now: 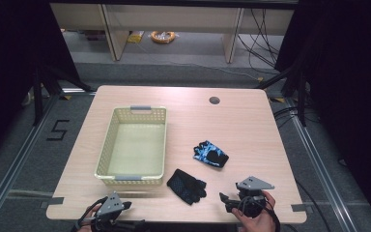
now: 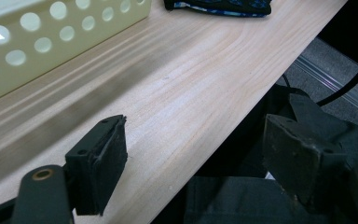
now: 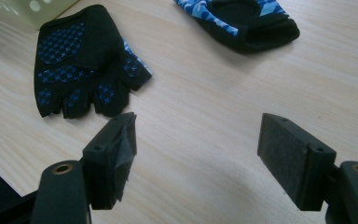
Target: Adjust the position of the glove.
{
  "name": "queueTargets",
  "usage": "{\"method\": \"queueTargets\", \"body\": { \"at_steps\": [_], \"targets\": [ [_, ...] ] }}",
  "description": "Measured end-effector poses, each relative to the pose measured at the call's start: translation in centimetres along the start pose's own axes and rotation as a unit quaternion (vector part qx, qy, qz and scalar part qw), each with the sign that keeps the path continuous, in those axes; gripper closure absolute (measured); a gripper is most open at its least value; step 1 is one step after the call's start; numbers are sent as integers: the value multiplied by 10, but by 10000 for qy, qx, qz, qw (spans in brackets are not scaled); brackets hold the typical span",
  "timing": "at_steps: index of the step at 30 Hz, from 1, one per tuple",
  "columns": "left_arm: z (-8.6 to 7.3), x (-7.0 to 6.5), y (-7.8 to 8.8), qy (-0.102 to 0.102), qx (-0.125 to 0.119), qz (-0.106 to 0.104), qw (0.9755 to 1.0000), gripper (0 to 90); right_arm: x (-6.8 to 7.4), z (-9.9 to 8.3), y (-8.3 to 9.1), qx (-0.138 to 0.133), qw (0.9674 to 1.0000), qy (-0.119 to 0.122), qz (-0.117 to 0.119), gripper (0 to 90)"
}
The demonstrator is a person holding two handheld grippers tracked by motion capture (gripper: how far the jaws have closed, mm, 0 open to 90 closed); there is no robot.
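Both grippers, left [image 1: 121,205] and right [image 1: 225,200], wait at the surface's [image 1: 241,130] six o'clock edge, jaws wide and empty. Nearest the right one lies the black fingerless glove [image 1: 187,185], the blue camouflage glove [image 1: 210,154] at its one o'clock, likely bound for the basket [image 1: 132,179] at ten o'clock

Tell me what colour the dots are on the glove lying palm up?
Blue, on black fabric. The palm-up glove shows best in the right gripper view.

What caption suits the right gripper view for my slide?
Open right claw above the wooden table, facing a black fingerless glove and a blue-patterned glove.
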State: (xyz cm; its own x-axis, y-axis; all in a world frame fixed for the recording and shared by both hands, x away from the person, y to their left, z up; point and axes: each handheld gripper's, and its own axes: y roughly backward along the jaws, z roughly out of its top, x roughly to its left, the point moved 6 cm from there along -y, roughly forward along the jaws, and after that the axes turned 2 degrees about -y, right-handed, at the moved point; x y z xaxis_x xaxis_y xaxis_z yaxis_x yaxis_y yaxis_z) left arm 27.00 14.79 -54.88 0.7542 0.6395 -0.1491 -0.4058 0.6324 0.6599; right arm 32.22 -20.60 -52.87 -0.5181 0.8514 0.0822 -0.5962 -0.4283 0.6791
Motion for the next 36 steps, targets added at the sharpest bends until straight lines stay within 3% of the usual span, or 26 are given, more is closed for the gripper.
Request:
{"method": "queueTargets", "body": {
  "at_steps": [2, 5, 6, 9, 10, 12, 15, 17, 18, 20, 24, 27, 32, 36],
  "targets": [
    [0, 0, -1, 8, -20, 6, 10000, 217, 2, 1, 0, 49, 10000, -67, 13, 289],
    [0, 0, 0, -5, 1, 5, 10000, 217, 2, 2, -1, -3, 10000, 35, -62, 289],
    [0, 0, -1, 8, -36, 6, 10000, 217, 4, 2, -1, 8, 10000, -75, -2, 290],
    [0, 0, -1, 11, -22, 4, 10000, 217, 3, 3, -3, -3, 9999, 163, -4, 296],
    [0, 0, 0, 2, -10, 3, 10000, 217, 7, 2, -2, 71, 9999, -96, 2, 296],
    [0, 0, 0, -1, -6, 12, 10000, 217, 5, 3, -2, 44, 10000, 9, -34, 297],
    [1, -1, -1, 91, -76, 18, 9999, 217, 8, 4, -5, 58, 9999, 58, 78, 308],
    [1, -1, -1, 86, -78, 14, 9999, 217, 11, 6, -7, 21, 9999, 49, 162, 322],
    [0, 0, 0, -24, 17, 3, 10000, 217, 11, 7, -9, -19, 9997, 152, 177, 335],
    [1, 0, 0, -10, -3, 6, 10000, 217, 16, 9, -11, 39, 9998, 69, 205, 350],
    [0, 0, 0, -12, 11, -5, 10000, 217, 23, 15, -18, 30, 9990, 259, 352, 383],
    [1, 0, -1, -4, -12, -14, 10000, 217, 30, 19, -22, 4, 9990, 190, 414, 415],
    [1, 1, -3, 12, -15, 78, 10000, 217, 35, 26, -31, -9, 9980, 350, 527, 441],
    [1, -3, -3, 187, -84, -16, 9998, 217, 43, 36, -45, 56, 9976, 422, 549, 464]
  ]
}}
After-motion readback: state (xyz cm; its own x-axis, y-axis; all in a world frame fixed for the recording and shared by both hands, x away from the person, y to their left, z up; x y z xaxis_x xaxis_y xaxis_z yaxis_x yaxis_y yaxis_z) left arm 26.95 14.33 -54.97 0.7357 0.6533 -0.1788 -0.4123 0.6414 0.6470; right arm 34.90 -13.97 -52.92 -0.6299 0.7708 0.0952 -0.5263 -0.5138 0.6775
